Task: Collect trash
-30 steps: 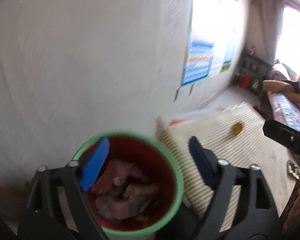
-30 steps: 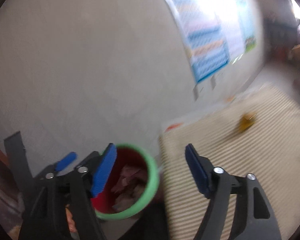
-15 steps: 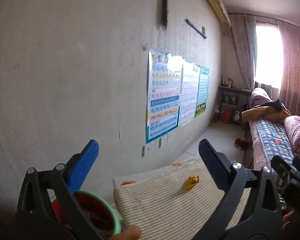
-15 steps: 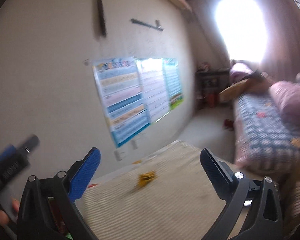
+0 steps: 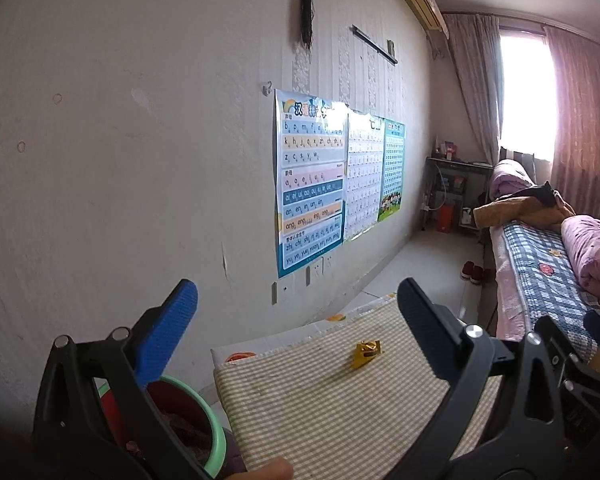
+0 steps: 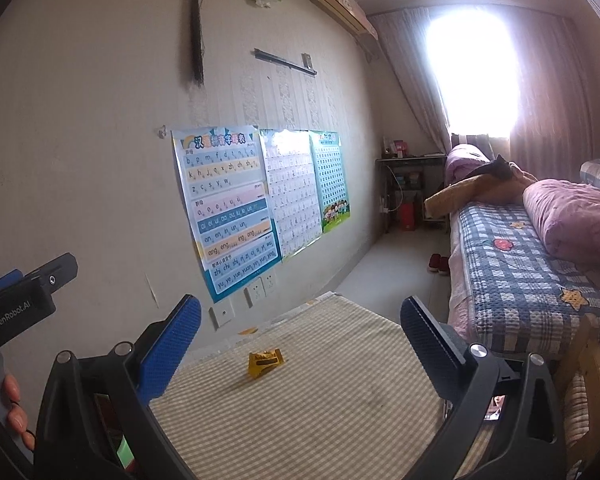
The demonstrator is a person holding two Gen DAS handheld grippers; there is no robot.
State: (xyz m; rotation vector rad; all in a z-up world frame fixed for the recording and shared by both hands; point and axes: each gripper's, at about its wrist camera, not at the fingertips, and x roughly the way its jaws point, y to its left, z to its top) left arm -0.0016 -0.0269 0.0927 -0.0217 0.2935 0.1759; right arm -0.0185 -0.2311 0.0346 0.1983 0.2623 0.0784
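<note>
A crumpled yellow wrapper (image 5: 366, 354) (image 6: 265, 362) lies alone on the striped beige tabletop (image 5: 340, 412) (image 6: 320, 400), toward its far end. At the table's near left corner stands a red bin with a green rim (image 5: 210, 416), holding crumpled trash; in the right wrist view only a sliver of its rim (image 6: 122, 450) shows. My left gripper (image 5: 296, 296) hangs open and empty above the bin's edge, well short of the wrapper. My right gripper (image 6: 300, 308) is open and empty too, over the near table, with the wrapper ahead between its fingers' lines.
A wall with learning posters (image 5: 312, 184) runs along the left. A bed with a blue checked cover (image 6: 512, 272) and pink quilt (image 6: 572, 216) lies right of the table. A wooden chair frame (image 6: 588, 360) stands at the near right. Shoes (image 5: 474, 271) sit on the floor.
Both views have swung up from the bin to look along the table; the bin has slid to the lower left. Both pairs of jaws stand wider than a second ago.
</note>
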